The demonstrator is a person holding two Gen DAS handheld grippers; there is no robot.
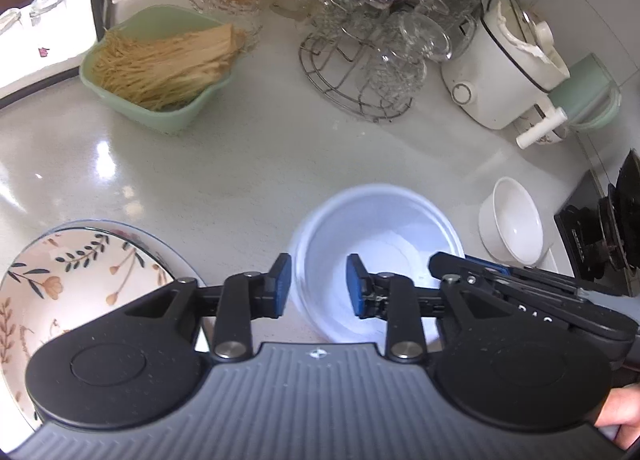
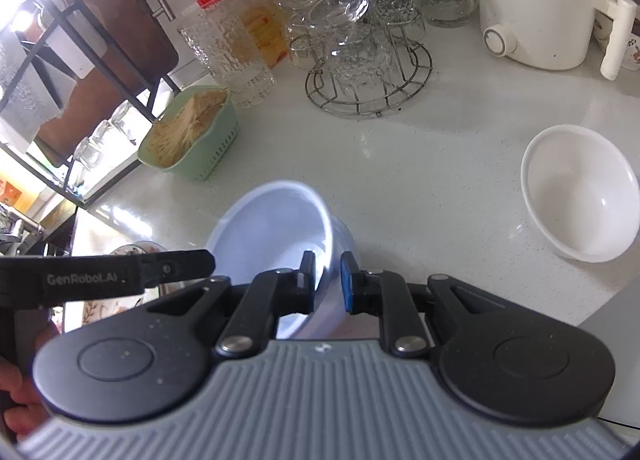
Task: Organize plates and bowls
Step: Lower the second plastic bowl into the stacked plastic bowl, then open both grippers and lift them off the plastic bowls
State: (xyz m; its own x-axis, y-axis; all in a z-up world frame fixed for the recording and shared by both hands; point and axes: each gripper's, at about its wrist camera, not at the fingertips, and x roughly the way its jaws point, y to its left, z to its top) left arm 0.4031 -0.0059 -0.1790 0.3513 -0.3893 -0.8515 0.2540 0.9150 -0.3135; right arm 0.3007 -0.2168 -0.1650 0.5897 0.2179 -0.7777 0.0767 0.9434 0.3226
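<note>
A pale blue bowl (image 1: 384, 244) sits on the white counter just ahead of both grippers, slightly blurred. My left gripper (image 1: 318, 286) stands open astride the bowl's left rim, one pad outside the wall and one inside, neither pressing. My right gripper (image 2: 328, 284) is shut on the right rim of the blue bowl (image 2: 272, 228), and its arm shows in the left wrist view at the bowl's right side. A floral plate (image 1: 60, 280) lies at the near left. A white bowl (image 1: 512, 220) stands to the right, also seen as the white bowl (image 2: 580, 192).
A green basket (image 1: 176, 116) of pale noodles sits at the back left. A wire rack of glasses (image 1: 360, 68) and a white electric cooker (image 1: 500, 72) line the back. A black stove (image 1: 600, 236) is at the far right. A dark shelf frame (image 2: 80, 60) stands left.
</note>
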